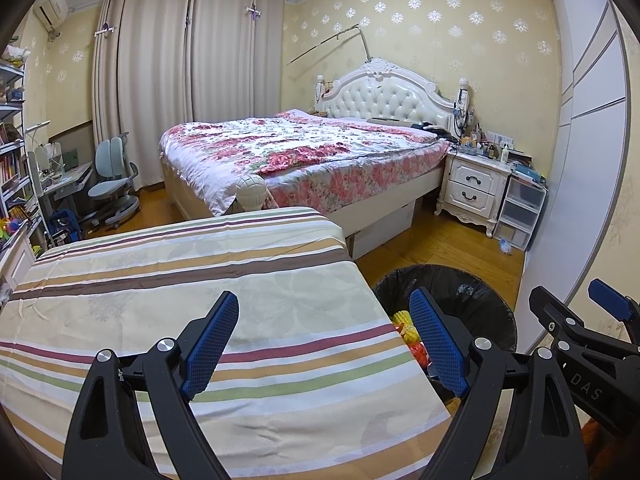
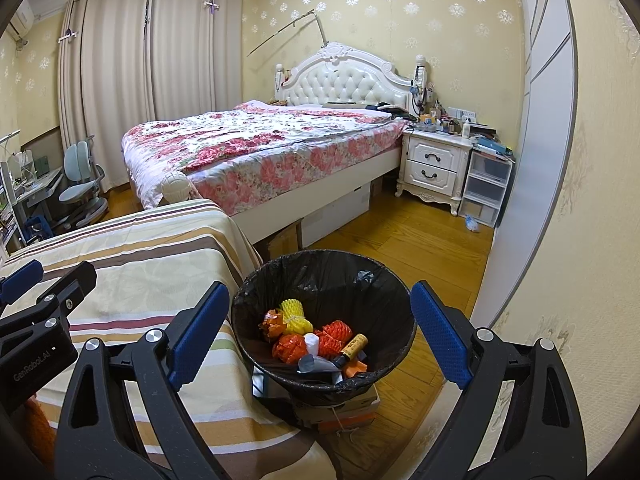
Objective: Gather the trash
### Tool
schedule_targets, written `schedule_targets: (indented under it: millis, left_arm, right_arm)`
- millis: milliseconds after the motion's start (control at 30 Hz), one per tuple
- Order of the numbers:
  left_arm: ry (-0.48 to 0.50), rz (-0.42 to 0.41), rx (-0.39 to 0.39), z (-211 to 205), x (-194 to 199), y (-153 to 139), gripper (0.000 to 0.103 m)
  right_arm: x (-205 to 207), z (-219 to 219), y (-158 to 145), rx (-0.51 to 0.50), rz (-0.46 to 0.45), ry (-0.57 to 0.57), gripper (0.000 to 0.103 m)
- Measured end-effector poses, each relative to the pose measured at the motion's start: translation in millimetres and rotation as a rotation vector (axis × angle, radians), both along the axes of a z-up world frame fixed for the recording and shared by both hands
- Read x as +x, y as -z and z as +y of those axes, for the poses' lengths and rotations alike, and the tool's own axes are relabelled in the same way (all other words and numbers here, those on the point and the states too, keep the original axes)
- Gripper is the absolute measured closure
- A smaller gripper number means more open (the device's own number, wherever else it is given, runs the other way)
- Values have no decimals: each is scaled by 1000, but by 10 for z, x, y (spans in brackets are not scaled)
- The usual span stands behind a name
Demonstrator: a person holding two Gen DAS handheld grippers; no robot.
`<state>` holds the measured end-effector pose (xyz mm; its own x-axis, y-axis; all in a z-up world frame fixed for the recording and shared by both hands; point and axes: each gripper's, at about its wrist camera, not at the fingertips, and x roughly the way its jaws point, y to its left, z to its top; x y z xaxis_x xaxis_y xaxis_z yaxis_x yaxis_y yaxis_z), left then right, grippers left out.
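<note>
We held two grippers side by side, both tilted downward. The left gripper (image 1: 324,344) stood wide with nothing between its blue pads; it hung over the near right part of the striped counter (image 1: 180,280). The right gripper (image 2: 320,332) was likewise spread wide and empty, its two fingers framing the bin (image 2: 280,280) from above without touching it.

We counted one bin, lined with a black bag, standing on the wood floor (image 2: 400,240) just beside the counter's right edge. It seemed to rest on a flat box (image 2: 344,412), though the bin hid most of that.

Inside the bin we counted about three orange-red net bundles (image 2: 336,334), one yellow foam net (image 2: 296,314), one white piece (image 2: 312,342), one grey wrapper (image 2: 314,364) and one small dark bottle (image 2: 350,350). The bottle lay tilted, its long axis running from lower left to upper right, with its tan end up and to the right. In the left wrist view only a bit of the yellow and red trash showed behind the gripper's right finger.

Farther back stood one bed (image 2: 260,144) with a floral cover, then one white nightstand (image 2: 434,164) with two drawers, then one clear drawer unit (image 2: 486,188) on the right.
</note>
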<state>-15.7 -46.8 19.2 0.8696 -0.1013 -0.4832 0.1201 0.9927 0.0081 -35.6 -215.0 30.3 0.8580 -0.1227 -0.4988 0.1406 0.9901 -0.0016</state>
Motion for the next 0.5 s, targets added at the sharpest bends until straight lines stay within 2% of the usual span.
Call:
schedule_targets:
  millis: [500]
  left_arm:
    - [-2, 13, -6, -125, 21, -41, 18]
  right_arm:
    - [5, -7, -8, 0, 1, 0, 13]
